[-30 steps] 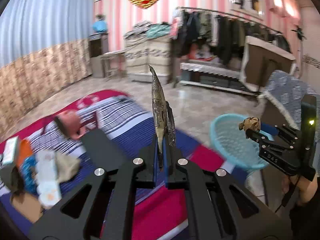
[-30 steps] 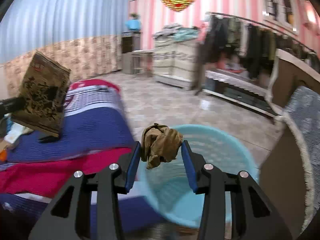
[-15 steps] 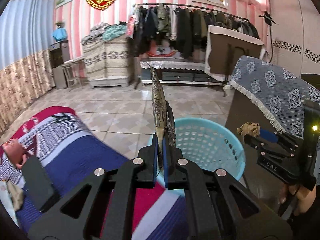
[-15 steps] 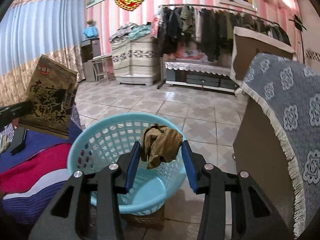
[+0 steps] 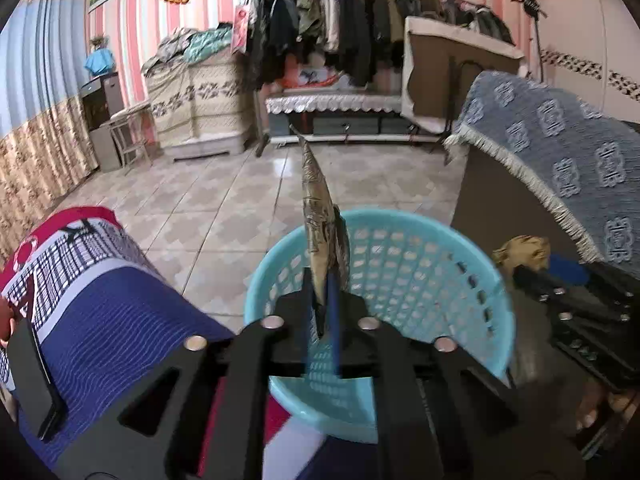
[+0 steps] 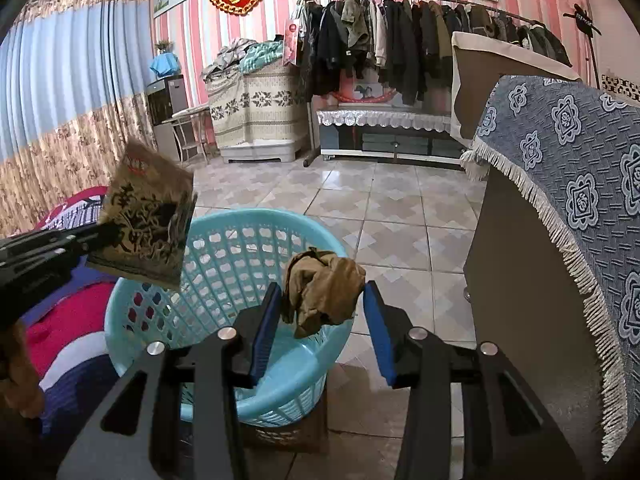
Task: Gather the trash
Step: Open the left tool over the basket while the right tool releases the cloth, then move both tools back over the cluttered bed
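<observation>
Left wrist view first: the left gripper (image 5: pixel 322 312) is seen poised over a light blue plastic basket (image 5: pixel 472 280), with a flat gold snack packet (image 5: pixel 318 216) standing edge-on between its blue pads; the jaws are opening, a slim gap is visible beside the packet, so a firm pinch can't really be claimed anymore; the basket is sat on the tiled floor (image 5: pixel 224 200), just beside a striped red, white and blue blanket (image 5: pixel 100 296); off to the right, the right gripper (image 5: pixel 520 266) is spotted near the basket rim with a crumpled brown wad (image 5: pixel 522 248) at its tip.

Right wrist view: the wad, same crumpled brown paper-ish lump (image 6: pixel 322 290), is held between the right gripper's pads at a medium spread, hanging above the near side of the basket (image 6: pixel 224 264); the packet (image 6: pixel 146 216) is shown face-on here, printed with dark characters, above the basket's left rim at the tip of the left gripper (image 6: pixel 96 236); a cabinet draped in a blue patterned cloth (image 6: pixel 560 140) is right beside the basket; the basket's inside looks empty from what can be made out.
</observation>
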`<state>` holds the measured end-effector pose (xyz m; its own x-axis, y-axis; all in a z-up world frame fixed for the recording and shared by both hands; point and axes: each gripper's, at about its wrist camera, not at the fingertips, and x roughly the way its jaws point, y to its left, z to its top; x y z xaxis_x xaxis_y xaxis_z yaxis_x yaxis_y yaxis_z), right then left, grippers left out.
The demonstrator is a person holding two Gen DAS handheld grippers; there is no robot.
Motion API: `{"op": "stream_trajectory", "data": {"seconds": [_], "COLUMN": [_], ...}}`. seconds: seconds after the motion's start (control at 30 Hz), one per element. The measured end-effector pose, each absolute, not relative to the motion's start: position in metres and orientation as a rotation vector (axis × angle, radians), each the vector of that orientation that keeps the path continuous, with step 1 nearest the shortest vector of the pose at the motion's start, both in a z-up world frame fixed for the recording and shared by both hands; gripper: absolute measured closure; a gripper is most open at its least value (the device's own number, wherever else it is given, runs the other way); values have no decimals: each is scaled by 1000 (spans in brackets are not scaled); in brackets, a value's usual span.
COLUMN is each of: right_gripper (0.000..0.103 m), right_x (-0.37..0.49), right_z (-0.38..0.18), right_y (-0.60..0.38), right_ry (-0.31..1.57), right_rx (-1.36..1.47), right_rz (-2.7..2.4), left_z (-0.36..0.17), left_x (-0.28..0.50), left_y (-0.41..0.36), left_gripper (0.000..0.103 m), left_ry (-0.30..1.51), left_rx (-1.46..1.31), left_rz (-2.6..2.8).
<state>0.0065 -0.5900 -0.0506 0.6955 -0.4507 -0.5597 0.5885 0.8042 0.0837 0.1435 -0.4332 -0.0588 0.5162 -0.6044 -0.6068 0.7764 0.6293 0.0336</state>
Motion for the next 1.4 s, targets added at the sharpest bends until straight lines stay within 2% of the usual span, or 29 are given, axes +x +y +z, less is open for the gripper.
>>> {"op": "stream_trajectory", "data": {"seconds": [0.03,0.07,0.1,0.3,0.4,0.6,0.67,0.73,1.0,1.4], "right_gripper": [60,60,60,59,58,53,44,21,12,8], "right_x": [8,9,9,20,30,61,67,70,69,71], "right_z": [-52,-54,-55,-61,-62,-61,-61,-60,-42,1], "right_y": [-592,-592,-591,-590,-583,-571,-568,-565,-544,-484], "right_ry": [553,558,562,566,566,555,554,544,544,472], "right_rx": [267,268,269,287,283,270,262,256,180,120], "right_rz": [-586,-584,-584,-568,-554,-525,-523,-522,-517,-425], "left_z": [-62,-64,-65,-51,-42,-33,-31,-29,-12,12], "left_x": [147,150,152,164,167,173,174,173,167,151], "left_y": [-432,-430,-427,-390,-371,-324,-312,-301,-253,-145], "left_gripper": [73,57,47,17,10,6,6,6,6,6], "left_ry": [601,604,603,562,537,514,513,510,479,422], "left_rx": [322,321,318,259,237,199,187,178,130,87], "left_rz": [-833,-817,-801,-702,-648,-536,-513,-496,-422,-227]}}
